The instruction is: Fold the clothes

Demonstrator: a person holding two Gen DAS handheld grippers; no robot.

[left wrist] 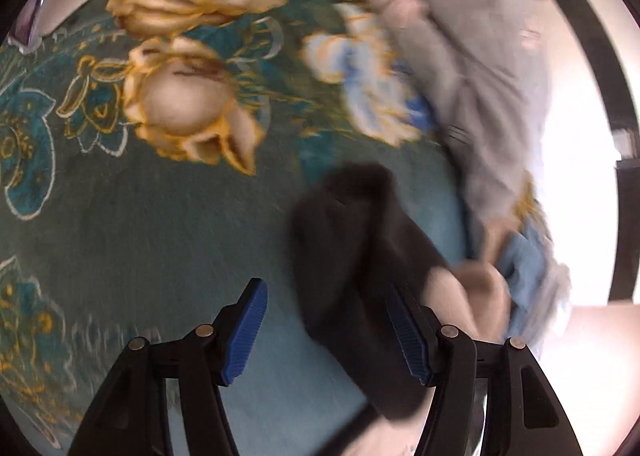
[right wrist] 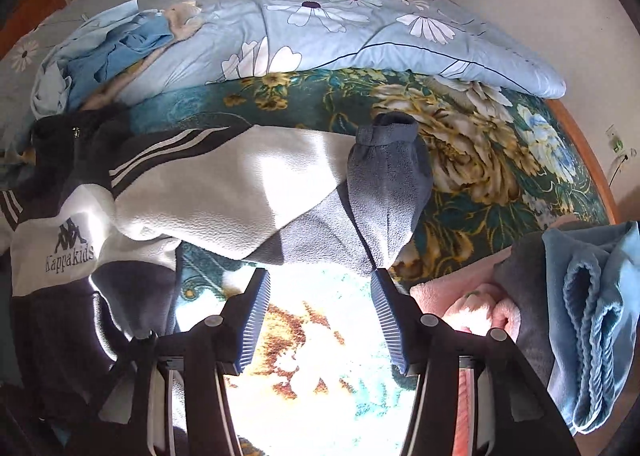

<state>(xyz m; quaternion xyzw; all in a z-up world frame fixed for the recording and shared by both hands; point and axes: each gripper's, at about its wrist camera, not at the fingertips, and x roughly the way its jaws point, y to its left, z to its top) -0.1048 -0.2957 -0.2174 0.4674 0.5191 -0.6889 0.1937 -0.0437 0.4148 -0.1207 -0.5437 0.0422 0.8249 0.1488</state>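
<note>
A white, grey and dark fleece jacket [right wrist: 224, 192] with a "Kappa kids" logo lies spread on the teal floral blanket [right wrist: 480, 192]. Its grey sleeve [right wrist: 388, 192] is folded across, with the cuff pointing away from me. My right gripper [right wrist: 320, 278] stands open just short of the sleeve's near edge, with only sunlit blanket between its pads. The left wrist view is blurred. There my left gripper [left wrist: 325, 288] is open above a dark sleeve [left wrist: 352, 232] that runs past its right finger [left wrist: 408, 332]. The left pad is clear of the cloth.
A light blue daisy quilt [right wrist: 340, 28] is bunched along the far side of the bed, with crumpled blue clothes [right wrist: 120, 44] on its left. A stack of pink, grey and blue folded pieces [right wrist: 580, 316] sits at the right. The bed's wooden edge [right wrist: 588, 164] runs by the wall.
</note>
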